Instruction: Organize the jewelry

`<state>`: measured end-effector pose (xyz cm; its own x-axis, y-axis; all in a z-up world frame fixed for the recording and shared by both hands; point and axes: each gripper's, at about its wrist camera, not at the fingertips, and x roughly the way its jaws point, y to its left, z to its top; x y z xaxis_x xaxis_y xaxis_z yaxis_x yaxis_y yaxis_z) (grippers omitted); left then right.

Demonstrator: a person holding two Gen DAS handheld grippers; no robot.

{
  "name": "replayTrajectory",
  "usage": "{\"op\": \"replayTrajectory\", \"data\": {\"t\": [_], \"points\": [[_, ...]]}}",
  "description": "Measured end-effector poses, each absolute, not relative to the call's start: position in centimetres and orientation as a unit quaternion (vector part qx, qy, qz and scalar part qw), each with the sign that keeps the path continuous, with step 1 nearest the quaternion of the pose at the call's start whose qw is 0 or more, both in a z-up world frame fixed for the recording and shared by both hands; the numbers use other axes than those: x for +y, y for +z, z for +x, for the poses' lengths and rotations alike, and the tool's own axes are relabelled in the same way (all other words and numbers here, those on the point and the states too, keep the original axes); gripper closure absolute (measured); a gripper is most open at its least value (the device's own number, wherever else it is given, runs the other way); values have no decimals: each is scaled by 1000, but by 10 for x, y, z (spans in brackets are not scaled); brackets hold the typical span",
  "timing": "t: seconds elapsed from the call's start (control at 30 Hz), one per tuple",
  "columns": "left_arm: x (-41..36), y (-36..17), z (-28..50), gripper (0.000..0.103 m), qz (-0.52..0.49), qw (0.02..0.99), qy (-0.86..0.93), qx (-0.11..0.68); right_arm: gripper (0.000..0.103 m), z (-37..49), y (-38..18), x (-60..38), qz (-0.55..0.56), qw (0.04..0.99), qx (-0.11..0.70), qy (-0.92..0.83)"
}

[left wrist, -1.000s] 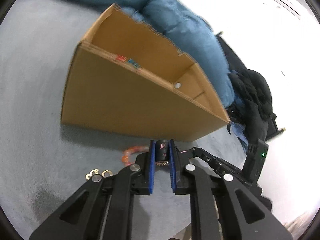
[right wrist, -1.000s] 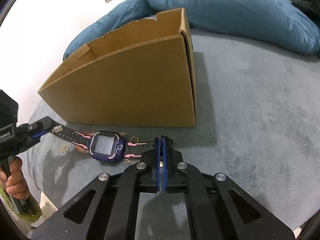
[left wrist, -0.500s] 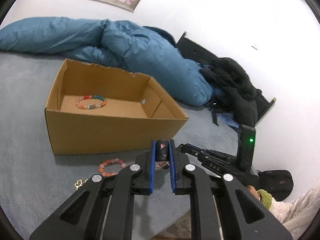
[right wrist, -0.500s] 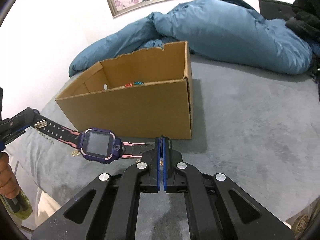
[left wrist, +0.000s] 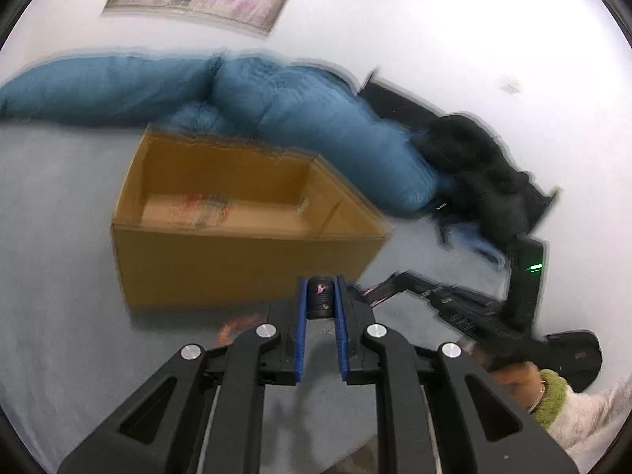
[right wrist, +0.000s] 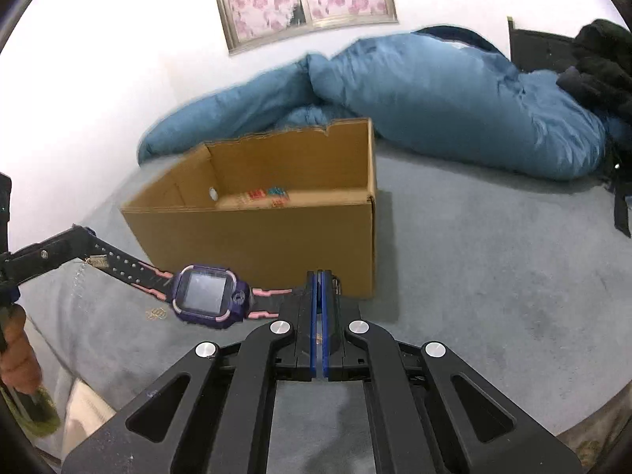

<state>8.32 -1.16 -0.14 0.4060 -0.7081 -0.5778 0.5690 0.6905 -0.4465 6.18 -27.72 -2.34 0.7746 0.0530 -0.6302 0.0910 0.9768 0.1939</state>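
A purple and pink watch [right wrist: 209,296] hangs in the air between both grippers, in front of the open cardboard box [right wrist: 276,233]. My right gripper [right wrist: 320,276] is shut on one strap end. My left gripper [left wrist: 320,288] is shut on the other strap end [left wrist: 320,296]; it shows at the left of the right wrist view [right wrist: 59,249]. A beaded bracelet [right wrist: 268,195] lies inside the box, also blurred in the left wrist view [left wrist: 201,209]. An orange bead bracelet [left wrist: 233,326] lies on the grey bed before the box. A small gold piece [right wrist: 156,313] lies under the watch.
A blue duvet [right wrist: 454,106] lies behind the box. Black clothes [left wrist: 482,181] are piled at the bed's far right. A framed flower picture [right wrist: 304,0] hangs on the white wall. The grey bed surface [right wrist: 493,276] spreads to the right of the box.
Both grippers have lifted the watch higher, so the box floor shows more. The left view has swung and is blurred.
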Motion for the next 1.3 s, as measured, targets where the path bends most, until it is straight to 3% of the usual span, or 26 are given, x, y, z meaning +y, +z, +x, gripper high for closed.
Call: {"op": "replayTrajectory", "data": {"t": [0.37, 0.73, 1.3], "points": [[-3, -45, 83, 82, -86, 818, -358, 441, 103, 55, -41, -276, 117, 924, 364, -11], [2, -50, 68, 83, -73, 817, -353, 450, 103, 51, -38, -272, 104, 926, 364, -12], [-84, -87, 51, 82, 161, 817, -348, 431, 103, 54, -48, -282, 124, 918, 376, -10]]}}
